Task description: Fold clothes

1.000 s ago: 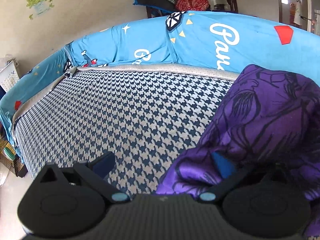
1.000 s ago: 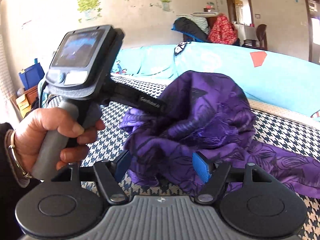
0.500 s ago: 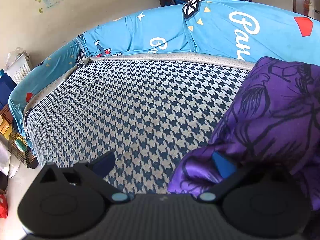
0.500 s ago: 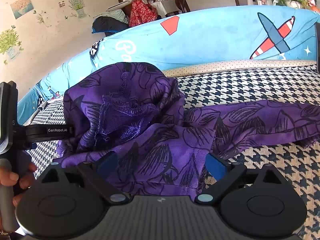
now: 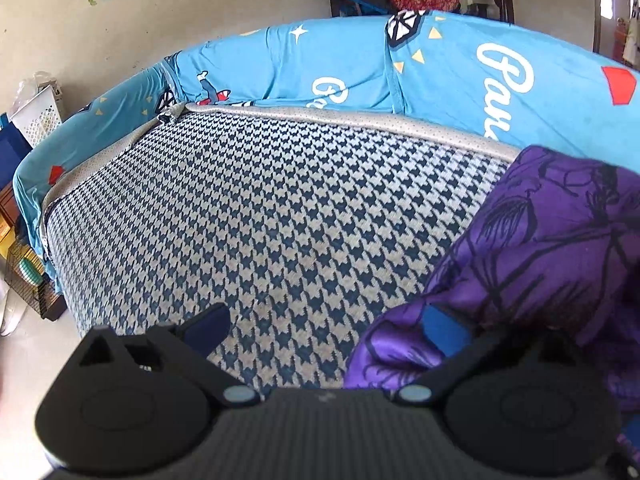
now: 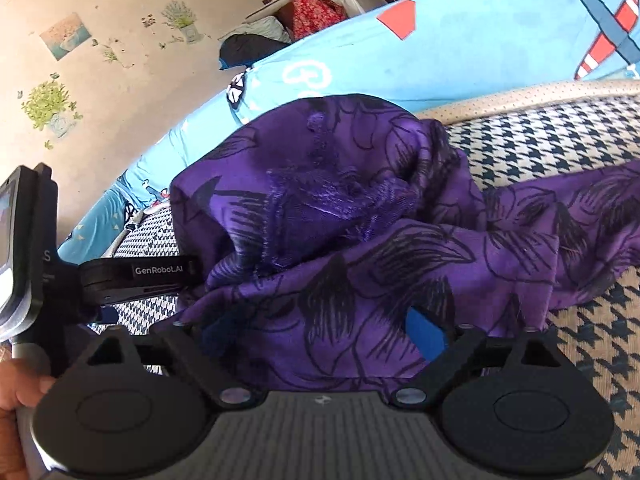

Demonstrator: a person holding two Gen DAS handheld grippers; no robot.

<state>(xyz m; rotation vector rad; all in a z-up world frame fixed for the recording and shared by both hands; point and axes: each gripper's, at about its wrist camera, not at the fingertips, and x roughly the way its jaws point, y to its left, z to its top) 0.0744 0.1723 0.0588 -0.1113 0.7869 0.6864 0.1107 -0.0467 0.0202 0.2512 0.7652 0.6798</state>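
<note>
Purple garment (image 6: 360, 240) sits bunched on the houndstooth sofa seat (image 5: 260, 220), left gripper (image 5: 324, 324) spread wide holding nothing with cloth only at its right finger, right gripper (image 6: 320, 332) wide over the fabric and gripping nothing, so best find a hem edge, pinch, spread flat first.

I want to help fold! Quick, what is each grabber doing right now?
Left gripper: open, holding nothing; its right finger touches the purple garment.
Right gripper: open, purple cloth lying between its fingers, not pinched.
</note>
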